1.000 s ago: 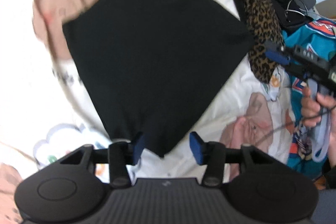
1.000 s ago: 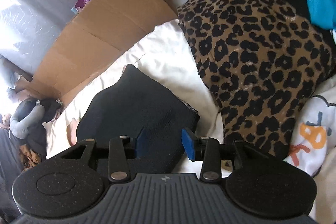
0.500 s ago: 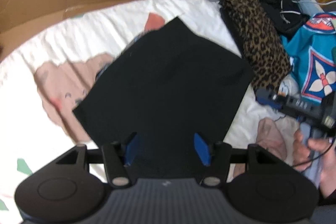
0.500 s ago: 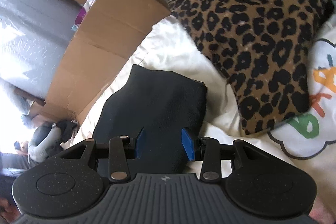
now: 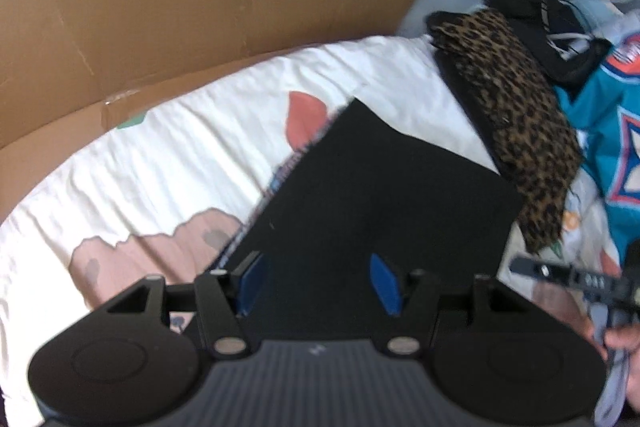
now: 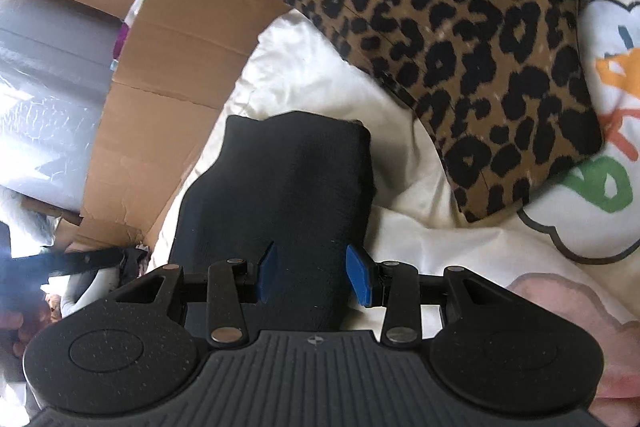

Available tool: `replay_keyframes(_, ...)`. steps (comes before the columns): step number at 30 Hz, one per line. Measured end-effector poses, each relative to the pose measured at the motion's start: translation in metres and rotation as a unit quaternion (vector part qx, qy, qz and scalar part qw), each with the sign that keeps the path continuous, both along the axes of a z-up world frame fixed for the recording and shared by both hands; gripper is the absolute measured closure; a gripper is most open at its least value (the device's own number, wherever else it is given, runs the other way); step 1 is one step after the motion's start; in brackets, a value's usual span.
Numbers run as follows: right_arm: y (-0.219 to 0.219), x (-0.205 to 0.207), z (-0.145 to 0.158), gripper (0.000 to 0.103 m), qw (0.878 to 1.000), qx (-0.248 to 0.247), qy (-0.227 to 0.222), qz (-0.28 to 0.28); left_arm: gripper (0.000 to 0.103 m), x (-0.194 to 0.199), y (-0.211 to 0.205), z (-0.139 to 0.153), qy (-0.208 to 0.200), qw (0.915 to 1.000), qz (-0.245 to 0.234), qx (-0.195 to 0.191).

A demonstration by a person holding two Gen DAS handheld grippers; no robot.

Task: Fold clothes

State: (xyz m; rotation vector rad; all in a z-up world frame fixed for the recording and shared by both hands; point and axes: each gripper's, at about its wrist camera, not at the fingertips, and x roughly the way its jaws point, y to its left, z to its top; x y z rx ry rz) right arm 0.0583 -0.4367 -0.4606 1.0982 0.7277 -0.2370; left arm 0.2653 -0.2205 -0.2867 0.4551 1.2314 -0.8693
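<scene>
left claw [image 5: 318, 283]: jaws apart, nothing pinched; they have just been opening a little wider. It hangs over the near part of the black garment [image 5: 384, 211], cloth below the pads but not gripped.
right claw [image 6: 314, 273]: jaws parted, width unchanged from a second ago, empty. It sits low over the near end of the same garment; contact cannot be told.
change: a second ago the left view looked almost flat onto the garment; now the cardboard panel [image 5: 208, 7] fills the top and the garment lies lower in frame. Right view has dropped closer to the fabric.
garment: folded into a compact dark block on the bed sheet [image 5: 192, 155], lying flat.
meaning: my read is that this piece is essentially folded; both claws are lined up at its near edge, probably to take it up or tidy it.
edges: far corner points at the cardboard; right edge runs just beside the leopard-print piece [image 6: 472, 39]; a patterned strip shows along the left edge.
open room: bare sheet to the left and beyond the garment. Right side crowded: leopard piece, teal jersey [image 5: 612, 147]. Cardboard walls off the far side.
</scene>
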Motion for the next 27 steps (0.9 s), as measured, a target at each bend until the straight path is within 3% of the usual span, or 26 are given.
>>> replay_keyframes(3,-0.001,0.0,-0.005,0.054,1.0,0.006,0.004,-0.005,0.042,0.011,-0.01,-0.009,0.003,0.9999,0.009,0.002)
replay_keyframes(10,0.003,0.004,-0.015,0.052,1.0,0.004,0.018,0.003,0.041,0.024,-0.035,-0.029,-0.01,0.9994,-0.032,0.006)
replay_keyframes(13,0.006,0.008,-0.018,0.052,1.0,0.007,0.019,0.008,0.041,0.029,-0.041,-0.031,-0.024,0.9987,-0.044,-0.013)
replay_keyframes(17,0.011,0.013,-0.023,0.052,1.0,0.014,0.022,0.017,0.041,0.035,-0.05,-0.046,-0.035,0.9971,-0.068,-0.001)
replay_keyframes(23,0.008,0.015,-0.033,0.052,0.999,0.036,0.022,0.015,0.041,0.049,-0.053,-0.068,-0.017,0.9972,-0.073,0.011)
replay_keyframes(27,0.006,0.022,-0.034,0.052,0.999,0.035,0.01,0.029,0.041,0.05,-0.05,-0.071,-0.006,0.9965,-0.083,-0.007)
